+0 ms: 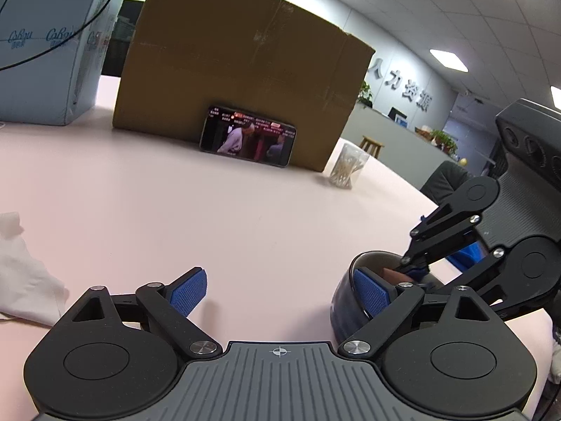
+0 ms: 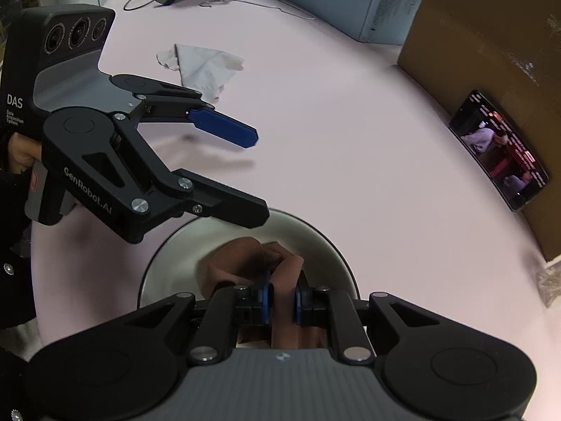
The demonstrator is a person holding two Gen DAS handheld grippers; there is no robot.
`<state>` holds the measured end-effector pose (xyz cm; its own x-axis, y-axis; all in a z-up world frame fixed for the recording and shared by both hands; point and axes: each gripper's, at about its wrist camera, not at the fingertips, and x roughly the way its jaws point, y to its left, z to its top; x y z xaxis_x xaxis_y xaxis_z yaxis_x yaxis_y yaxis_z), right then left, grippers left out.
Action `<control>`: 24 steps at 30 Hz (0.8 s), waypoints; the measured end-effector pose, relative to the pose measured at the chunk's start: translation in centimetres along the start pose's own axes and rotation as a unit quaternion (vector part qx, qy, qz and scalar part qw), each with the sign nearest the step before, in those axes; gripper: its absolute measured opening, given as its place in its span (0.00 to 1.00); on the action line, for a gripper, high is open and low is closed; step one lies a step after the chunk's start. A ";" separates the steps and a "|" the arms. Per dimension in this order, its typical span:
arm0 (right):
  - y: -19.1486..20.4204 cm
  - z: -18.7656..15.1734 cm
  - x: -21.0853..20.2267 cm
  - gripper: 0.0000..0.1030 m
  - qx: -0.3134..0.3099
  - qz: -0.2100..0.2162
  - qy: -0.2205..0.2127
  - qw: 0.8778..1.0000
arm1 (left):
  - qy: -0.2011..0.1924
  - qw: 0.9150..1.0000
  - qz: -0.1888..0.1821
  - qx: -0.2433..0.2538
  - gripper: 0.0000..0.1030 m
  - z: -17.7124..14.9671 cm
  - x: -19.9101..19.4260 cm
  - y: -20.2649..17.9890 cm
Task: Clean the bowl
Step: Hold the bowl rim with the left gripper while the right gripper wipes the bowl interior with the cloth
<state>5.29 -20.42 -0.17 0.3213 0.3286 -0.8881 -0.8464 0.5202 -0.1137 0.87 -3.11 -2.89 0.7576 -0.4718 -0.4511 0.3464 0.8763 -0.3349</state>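
At the bottom centre of the right wrist view, the right gripper (image 2: 282, 303) pointed steeply down into the bowl (image 2: 315, 242), its pads clamped on a brown cloth (image 2: 245, 263). The left gripper (image 2: 259, 175), at left, stood wide open, one finger at the bowl's rim; its body read "DAS" and "GenRobot.AI". A box (image 2: 371, 7) at top read "CoRou".

On the desk (image 2: 350, 122) there are one bowl (image 2: 315, 242), one brown cloth (image 2: 245, 263), one white tissue (image 2: 207, 66), one phone (image 2: 498, 151), one cardboard box (image 1: 245, 59), one clear jar of sticks (image 1: 347, 166) and two grippers, the left gripper (image 2: 261, 175) and the right gripper (image 2: 282, 303).
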 end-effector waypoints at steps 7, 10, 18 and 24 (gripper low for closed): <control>0.5 0.1 0.3 0.14 0.002 -0.003 -0.007 1.000 | 0.005 1.000 0.003 0.009 0.92 -0.1 0.1 -0.2; 0.6 0.3 0.6 0.14 0.001 -0.001 -0.016 1.000 | 0.006 1.000 0.003 0.010 0.92 -0.2 0.2 -0.2; 0.1 0.0 0.5 0.14 0.007 -0.020 -0.004 1.000 | 0.007 1.000 0.000 0.007 0.92 -0.2 0.1 -0.2; 1.0 -0.5 0.0 0.14 -0.008 0.029 -0.007 1.000 | 0.010 1.000 -0.003 0.007 0.92 -0.2 0.2 -0.3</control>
<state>4.22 -20.27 -0.45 0.2776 0.3682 -0.8873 -0.8706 0.4868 -0.0704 0.83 -3.47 -3.02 0.7443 -0.4781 -0.4663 0.3576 0.8750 -0.3263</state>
